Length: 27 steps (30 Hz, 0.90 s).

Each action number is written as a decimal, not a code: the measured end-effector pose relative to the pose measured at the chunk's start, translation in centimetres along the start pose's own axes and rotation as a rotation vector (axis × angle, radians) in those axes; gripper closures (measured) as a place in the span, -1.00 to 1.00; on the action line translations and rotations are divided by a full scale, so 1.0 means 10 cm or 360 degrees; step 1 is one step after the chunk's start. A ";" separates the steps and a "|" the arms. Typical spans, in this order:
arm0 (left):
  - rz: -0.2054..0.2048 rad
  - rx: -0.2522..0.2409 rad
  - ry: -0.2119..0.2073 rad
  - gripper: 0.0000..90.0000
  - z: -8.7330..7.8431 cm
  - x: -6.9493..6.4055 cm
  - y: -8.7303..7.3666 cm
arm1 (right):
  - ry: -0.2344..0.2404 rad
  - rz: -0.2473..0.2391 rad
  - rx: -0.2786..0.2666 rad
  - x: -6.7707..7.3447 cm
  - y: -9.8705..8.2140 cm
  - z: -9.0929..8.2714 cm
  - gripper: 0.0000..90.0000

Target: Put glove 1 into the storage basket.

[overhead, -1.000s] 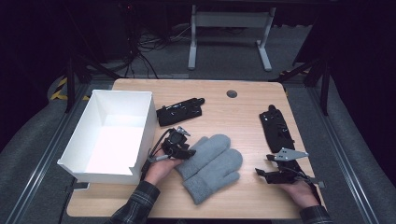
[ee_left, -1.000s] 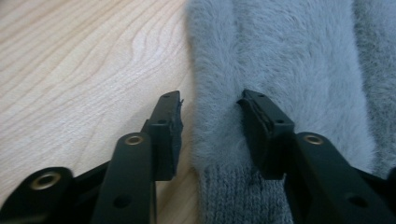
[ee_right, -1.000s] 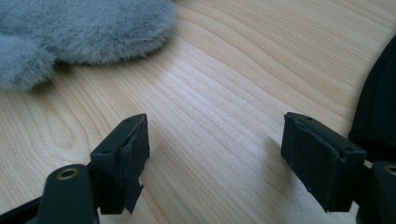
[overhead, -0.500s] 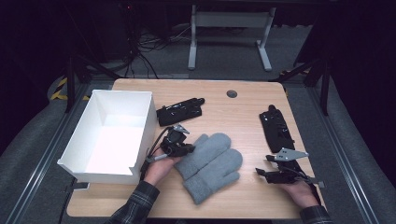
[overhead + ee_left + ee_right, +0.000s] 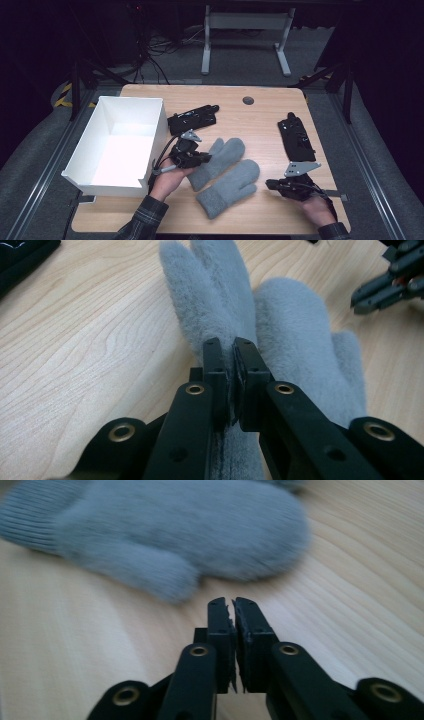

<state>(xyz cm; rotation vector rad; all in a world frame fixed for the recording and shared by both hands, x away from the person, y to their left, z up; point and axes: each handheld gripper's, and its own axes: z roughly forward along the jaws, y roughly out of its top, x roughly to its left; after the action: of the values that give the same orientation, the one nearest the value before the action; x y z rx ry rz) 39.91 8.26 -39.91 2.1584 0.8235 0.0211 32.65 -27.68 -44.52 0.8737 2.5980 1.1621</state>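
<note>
Nearest to you, your right gripper (image 5: 272, 184) is resting low on the table (image 5: 260, 125) with its fingers (image 5: 220, 630) pressed together on nothing. In the right gripper view the near mitten (image 5: 230, 187) is lying just ahead of those fingers and apart from them, thumb side toward you, its knitted cuff off to that view's left and its rounded tip to the right. So its long axis is running across your line of reach, not along it.

A little farther in, your left gripper (image 5: 202, 159) is sitting over the far mitten (image 5: 217, 161), near its cuff end. Its fingers (image 5: 215, 375) are drawn almost together; whether they are pinching any fleece I cannot tell, since the left gripper view is looking straight down them onto the grey pile. That mitten is stretching away from the fingers, lengthwise, with the near mitten touching it alongside.

Your left hand (image 5: 167, 182) is the closer one to the pair and to the white box (image 5: 92, 172), which is standing open just beside that hand. The two black holders (image 5: 192, 118) are lying beyond, toward the far edge.
</note>
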 end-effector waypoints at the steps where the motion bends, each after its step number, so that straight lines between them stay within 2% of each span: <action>1: 0.0007 -0.0010 0.0003 0.92 -0.04 -0.02 0.00 | 0.0057 -0.0041 -0.0008 0.09 0.05 0.03 1.00; 5: 0.0007 -0.0019 0.0011 0.92 -0.10 -0.05 0.00 | 0.0146 -0.0092 -0.0022 0.25 0.13 0.08 1.00; 7: 0.0002 -0.0015 0.0018 0.92 -0.11 -0.06 0.00 | 0.0160 -0.0103 -0.0030 0.27 0.14 0.10 1.00; 10: 0.0009 0.0000 0.0036 0.92 -0.14 -0.08 -0.02 | 0.0243 -0.0141 -0.0035 0.40 0.21 0.18 1.00; 17: 0.0007 0.0017 0.0030 0.92 -0.15 -0.11 -0.04 | 0.0373 -0.0249 0.0054 0.64 0.32 0.47 1.00; 21: 0.0013 0.0010 0.0023 0.92 -0.13 -0.14 -0.03 | 0.0381 -0.0279 0.0096 0.68 0.35 0.58 1.00; 27: 0.0024 0.0005 0.0011 0.92 -0.13 -0.17 -0.01 | 0.0358 -0.0269 0.0109 0.62 0.39 0.66 1.00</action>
<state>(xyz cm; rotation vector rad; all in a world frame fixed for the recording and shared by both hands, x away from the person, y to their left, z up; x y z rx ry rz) 38.16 8.21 -38.69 2.1685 0.8116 0.0352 31.80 -17.94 -45.63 0.5488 2.8401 1.1925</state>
